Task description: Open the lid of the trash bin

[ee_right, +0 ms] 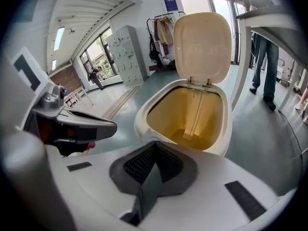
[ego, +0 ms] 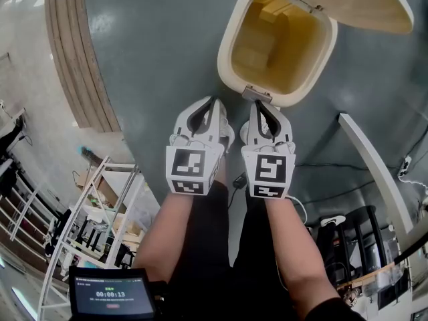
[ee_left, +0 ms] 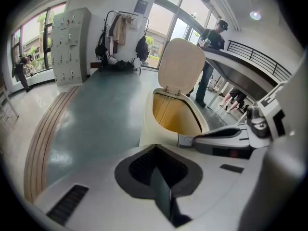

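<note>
Underfoot and spreading out ahead of both grippers, a grey-green floor (ego: 154,45). Just beyond the two tips, standing on it, a cream trash bin (ego: 231,39) with a yellowish inside, mouth facing up, the long axis of its rounded opening running straight away from the grippers, front rim to hinges. At the far edge, well past the tips, the lid (ego: 354,2) swung up on two hinges, standing near upright with its inner face turned back toward the grippers; task judged as good as done. Likely thin moulded plastic: light, stiff, smooth enough to slip between pads, best taken at the lid's free front lip rather than near the hinges. Left gripper (ego: 212,100) and right gripper (ego: 257,104) side by side, jaws of each pressed together with nothing between them. Right at the right gripper's tip, on the bin's near rim, a small grey tab (ego: 256,94), perhaps a push release, too small to say surely.
</note>
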### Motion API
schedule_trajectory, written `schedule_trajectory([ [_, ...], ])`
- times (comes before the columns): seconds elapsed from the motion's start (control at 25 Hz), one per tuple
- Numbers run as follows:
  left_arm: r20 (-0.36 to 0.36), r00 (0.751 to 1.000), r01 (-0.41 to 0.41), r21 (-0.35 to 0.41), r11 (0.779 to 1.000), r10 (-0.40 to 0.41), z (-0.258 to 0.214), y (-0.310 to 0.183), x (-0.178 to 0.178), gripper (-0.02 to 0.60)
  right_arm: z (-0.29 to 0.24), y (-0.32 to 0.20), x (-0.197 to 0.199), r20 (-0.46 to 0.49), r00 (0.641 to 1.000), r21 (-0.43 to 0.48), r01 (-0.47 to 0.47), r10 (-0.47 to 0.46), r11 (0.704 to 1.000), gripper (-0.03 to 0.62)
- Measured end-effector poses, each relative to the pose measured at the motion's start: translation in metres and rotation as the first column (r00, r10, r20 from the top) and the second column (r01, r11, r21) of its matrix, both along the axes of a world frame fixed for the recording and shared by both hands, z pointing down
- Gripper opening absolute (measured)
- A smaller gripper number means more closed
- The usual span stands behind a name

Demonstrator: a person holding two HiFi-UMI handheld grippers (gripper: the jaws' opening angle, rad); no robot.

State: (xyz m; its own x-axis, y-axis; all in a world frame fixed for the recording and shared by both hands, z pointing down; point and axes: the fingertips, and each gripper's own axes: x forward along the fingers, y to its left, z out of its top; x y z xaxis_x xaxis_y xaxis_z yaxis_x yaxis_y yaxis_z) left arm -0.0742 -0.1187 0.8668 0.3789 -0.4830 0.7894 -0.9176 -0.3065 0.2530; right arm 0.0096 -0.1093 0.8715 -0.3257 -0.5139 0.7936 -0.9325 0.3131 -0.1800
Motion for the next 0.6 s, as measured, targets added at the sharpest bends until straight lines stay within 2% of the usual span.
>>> schedule_trajectory([
  [0.28,-0.003,1.000,-0.005,0.004,1.000,0.005,0.0016,0.0054,-0.0009,-0.002,-0.0006,-0.0013,0.0011,0.042,0.999,0.010,-0.024,0.023,1.000,0.002],
  [0.6,-0.005,1.000,0.005,0.012,1.000,-0.005,0.0001,0.0024,-0.0025,-0.002,-0.0027,0.0022,0.0059,0.040,0.999,0.016,-0.016,0.015,1.000,0.002],
])
